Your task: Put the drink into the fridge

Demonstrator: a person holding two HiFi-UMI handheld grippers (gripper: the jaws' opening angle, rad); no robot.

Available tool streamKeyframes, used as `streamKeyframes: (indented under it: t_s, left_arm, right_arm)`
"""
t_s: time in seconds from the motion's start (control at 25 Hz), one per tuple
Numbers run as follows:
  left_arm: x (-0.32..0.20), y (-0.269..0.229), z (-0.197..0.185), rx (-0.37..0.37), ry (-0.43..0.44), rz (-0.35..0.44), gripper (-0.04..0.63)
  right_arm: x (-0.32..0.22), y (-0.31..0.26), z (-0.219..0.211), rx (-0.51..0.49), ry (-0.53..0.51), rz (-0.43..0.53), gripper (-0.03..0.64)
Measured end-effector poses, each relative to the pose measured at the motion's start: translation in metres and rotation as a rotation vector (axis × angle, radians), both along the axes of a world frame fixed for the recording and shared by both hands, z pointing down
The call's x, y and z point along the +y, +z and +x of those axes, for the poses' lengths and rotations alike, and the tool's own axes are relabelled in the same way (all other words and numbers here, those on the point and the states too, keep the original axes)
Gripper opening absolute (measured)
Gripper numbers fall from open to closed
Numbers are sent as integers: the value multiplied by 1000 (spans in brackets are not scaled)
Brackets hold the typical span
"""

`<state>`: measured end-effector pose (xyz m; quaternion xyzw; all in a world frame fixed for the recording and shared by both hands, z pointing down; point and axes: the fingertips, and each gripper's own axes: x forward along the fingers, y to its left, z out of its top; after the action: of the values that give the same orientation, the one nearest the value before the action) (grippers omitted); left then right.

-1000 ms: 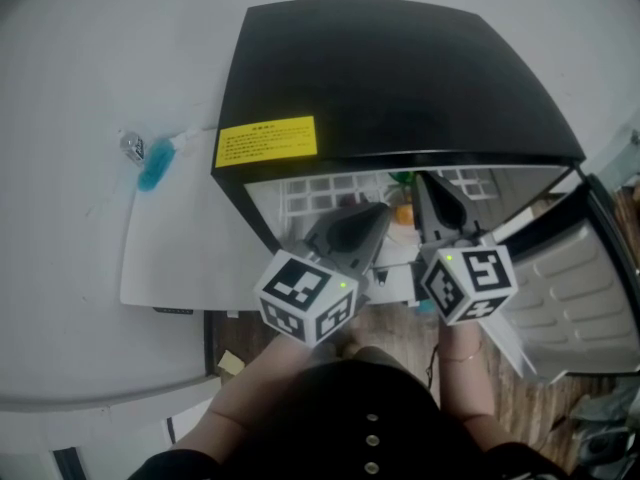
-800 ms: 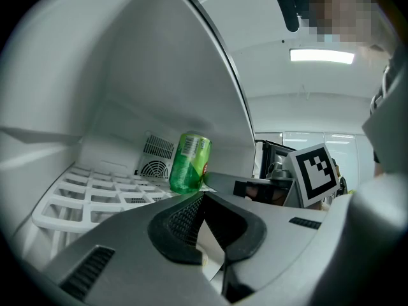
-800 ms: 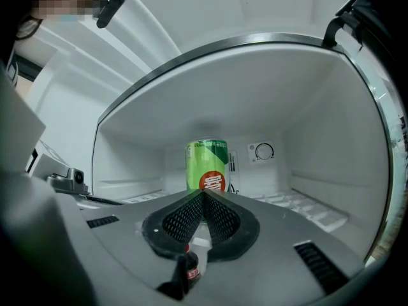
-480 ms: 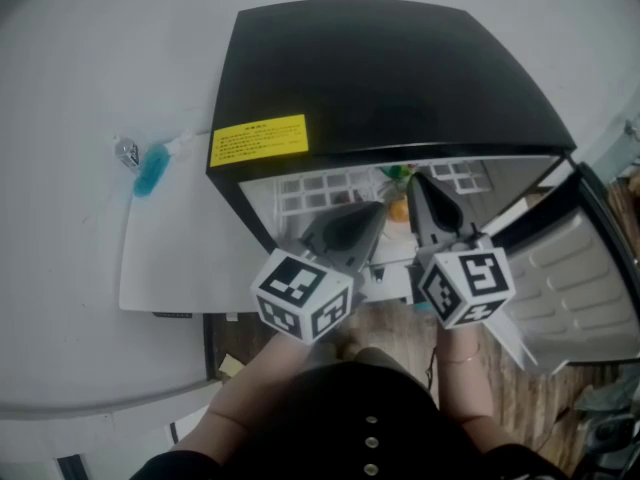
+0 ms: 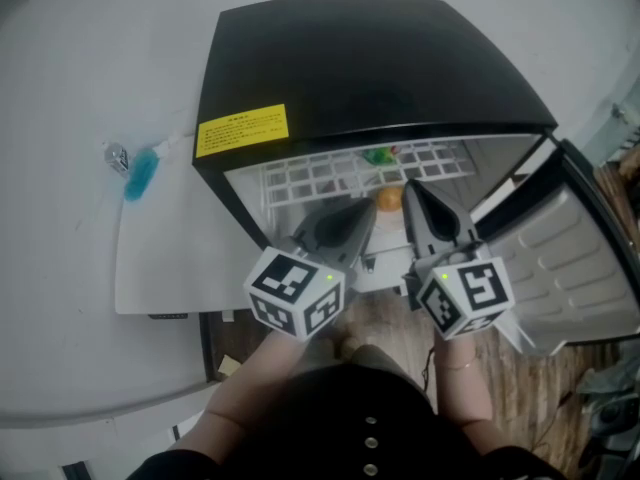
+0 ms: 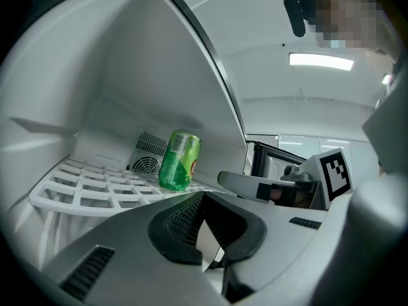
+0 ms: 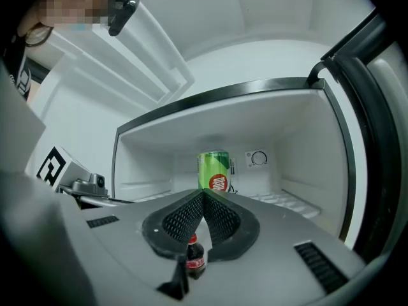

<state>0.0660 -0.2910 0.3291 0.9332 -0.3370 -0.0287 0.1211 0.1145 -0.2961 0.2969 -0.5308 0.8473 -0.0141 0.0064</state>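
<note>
Head view: left gripper [image 5: 368, 210] and right gripper [image 5: 410, 188] jaws closed, empty, facing open fridge [image 5: 370, 58]; green can [image 7: 214, 171] upright on shelf [image 6: 95, 193]

Fridge [image 5: 370, 58] top was black, with a yellow label [image 5: 241, 131] upper left; the inside was white. Can [image 7: 214, 169] was green with a red mark. Bottle [image 7: 195, 259] was dark with a red label. Left gripper [image 5: 366, 210] and right gripper [image 5: 409, 188] were grey, their cubes black-and-white squares. Item [image 5: 140, 173] at far left was blue.

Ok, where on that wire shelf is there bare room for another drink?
The wire shelf is bare from the green can across to the left wall, and also right of the can, below the dial. Only the middle at the back, where the can stands, is taken.
</note>
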Motion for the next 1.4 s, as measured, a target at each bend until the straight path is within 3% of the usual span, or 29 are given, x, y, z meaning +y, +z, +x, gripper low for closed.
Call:
streamKeyframes:
  t_s: [0.32, 1.4]
  left_arm:
    - [11, 2, 6, -12, 16, 2, 6]
    - [29, 11, 7, -28, 20, -2, 6]
  right_arm:
    - [23, 3, -1, -51, 8, 12, 8]
    - [53, 23, -4, -50, -12, -7, 8]
